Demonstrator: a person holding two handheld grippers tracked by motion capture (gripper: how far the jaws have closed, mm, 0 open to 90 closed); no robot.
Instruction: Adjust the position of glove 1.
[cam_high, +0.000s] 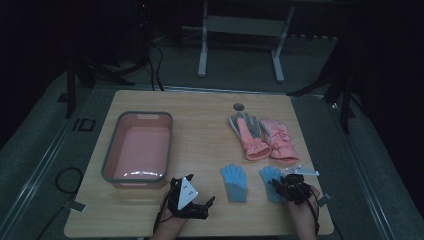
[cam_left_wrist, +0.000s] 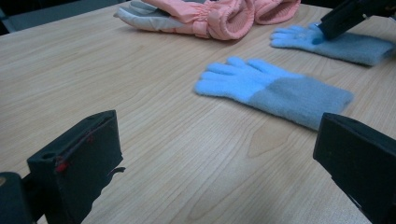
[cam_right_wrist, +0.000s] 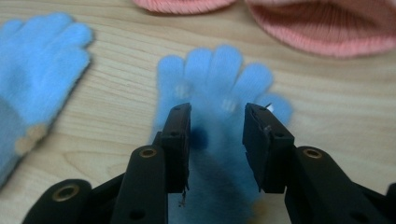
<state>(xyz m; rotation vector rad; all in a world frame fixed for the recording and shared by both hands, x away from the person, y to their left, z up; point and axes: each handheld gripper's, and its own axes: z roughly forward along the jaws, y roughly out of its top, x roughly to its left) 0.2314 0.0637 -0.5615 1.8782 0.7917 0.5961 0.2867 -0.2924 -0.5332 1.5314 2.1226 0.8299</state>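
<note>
Hovering parted right gripper jaws over the soft, limp blue-and-grey knit glove, likely pinching its palm fabric, while the left gripper is gaping wide, empty.

**readable text: close to none**

the one mark that looks like lettering stands on the dark floor left of the wooden table, in the high view: pale strokes that read roughly as "id", though the dim light leaves this uncertain. no word, brand, number or sign can be read on the pink basin, the blue gloves, the pink gloves, or the grey plate on the left gripper. the two gripper views carry no legible print either.
</note>
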